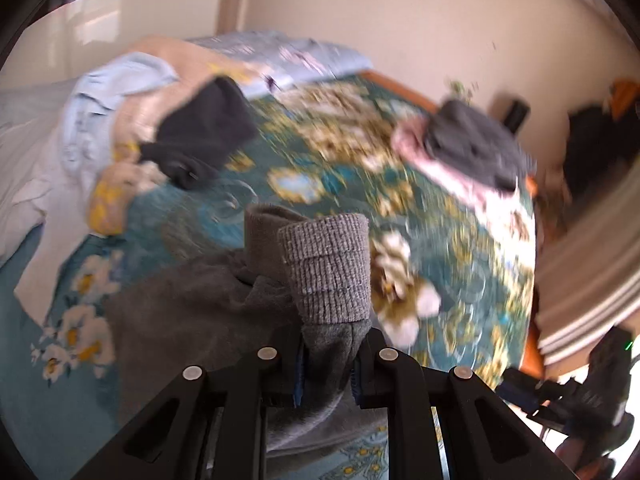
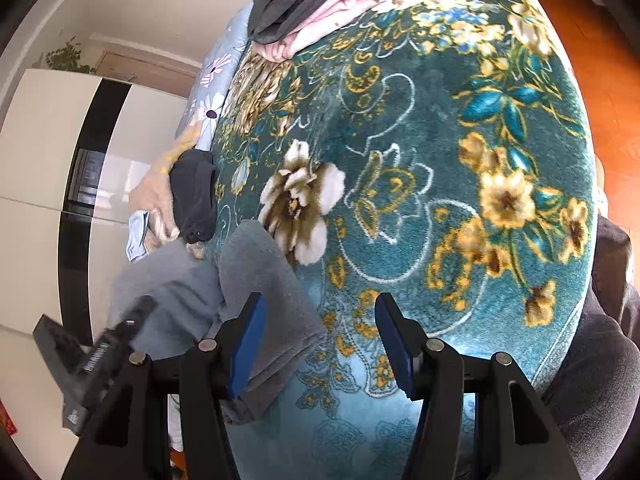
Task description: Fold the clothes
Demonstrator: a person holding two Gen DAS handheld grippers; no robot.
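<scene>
A grey garment (image 1: 192, 304) lies bunched on the teal flowered bedspread (image 1: 320, 184). My left gripper (image 1: 330, 364) is shut on it just below its ribbed cuff (image 1: 326, 268), which stands up between the fingers. In the right wrist view the same grey garment (image 2: 256, 272) lies at the lower left, partly under one blue-padded finger (image 2: 246, 340). My right gripper (image 2: 320, 340) hangs open over the bedspread (image 2: 420, 160) with nothing between its pads. The left gripper (image 2: 100, 352) shows there as a dark blur at the left edge.
A folded stack, dark grey on pink (image 1: 472, 148) (image 2: 296, 4), sits near the bed's far edge. A black garment (image 1: 204, 132) (image 2: 194, 196), light blue clothes (image 1: 100, 100) and a beige cover lie by the pillows. Orange wooden floor (image 2: 616, 80) runs beside the bed.
</scene>
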